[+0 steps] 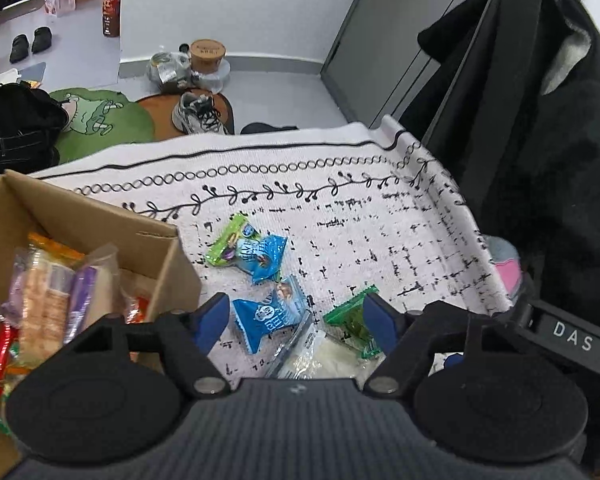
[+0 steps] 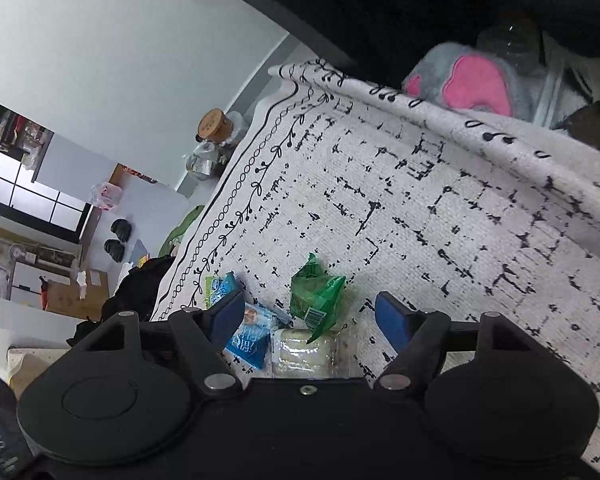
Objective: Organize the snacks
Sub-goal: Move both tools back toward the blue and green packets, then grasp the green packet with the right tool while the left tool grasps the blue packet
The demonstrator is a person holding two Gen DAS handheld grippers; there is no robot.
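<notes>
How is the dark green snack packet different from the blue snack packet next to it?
The dark green packet is see-through green, while the blue packet is solid blue with white writing. The dark green packet rests partly on a clear-wrapped white snack; the blue packet lies on the patterned cloth beside that snack. Both are small, sealed and still outside the cardboard box.

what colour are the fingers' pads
Blue pads on black fingers, clearest in the right wrist view.
</notes>
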